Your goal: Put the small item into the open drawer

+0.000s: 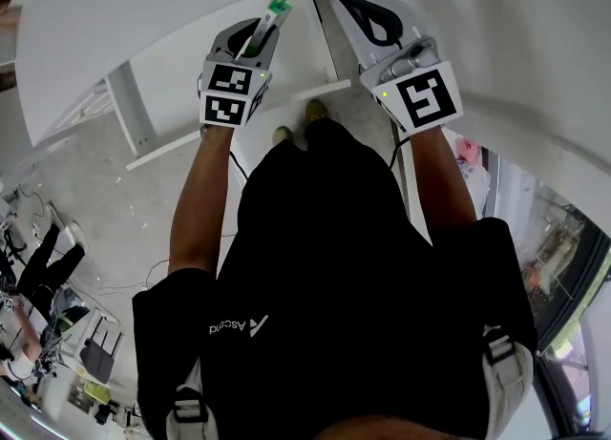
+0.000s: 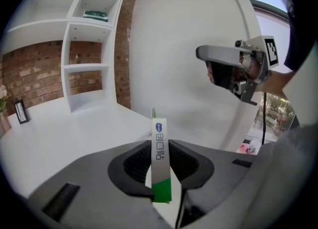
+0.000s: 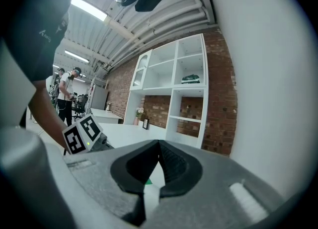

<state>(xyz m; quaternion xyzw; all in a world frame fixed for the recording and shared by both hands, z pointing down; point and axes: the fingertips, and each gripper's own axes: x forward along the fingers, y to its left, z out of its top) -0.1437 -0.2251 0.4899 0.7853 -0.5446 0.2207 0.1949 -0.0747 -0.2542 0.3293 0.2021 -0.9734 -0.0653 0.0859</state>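
Observation:
The small item point(image 2: 160, 163) is a thin silver-white pack with a green end and a blue logo. It stands upright between the jaws of my left gripper point(image 2: 161, 146), which is shut on it. In the head view the small item point(image 1: 274, 16) pokes forward out of the left gripper point(image 1: 265, 39), over the edge of a white table point(image 1: 143, 18). My right gripper point(image 1: 355, 7) is held beside it at the same height. Its jaws point(image 3: 159, 142) meet with nothing between them. I cannot make out an open drawer in any view.
A white shelf unit point(image 2: 89, 49) stands against a brick wall beyond the table, with a green thing point(image 2: 96, 15) on an upper shelf. A small picture frame point(image 2: 21, 111) sits on the tabletop. A white wall point(image 2: 189, 34) curves close on the right. People point(image 3: 64, 91) stand far off.

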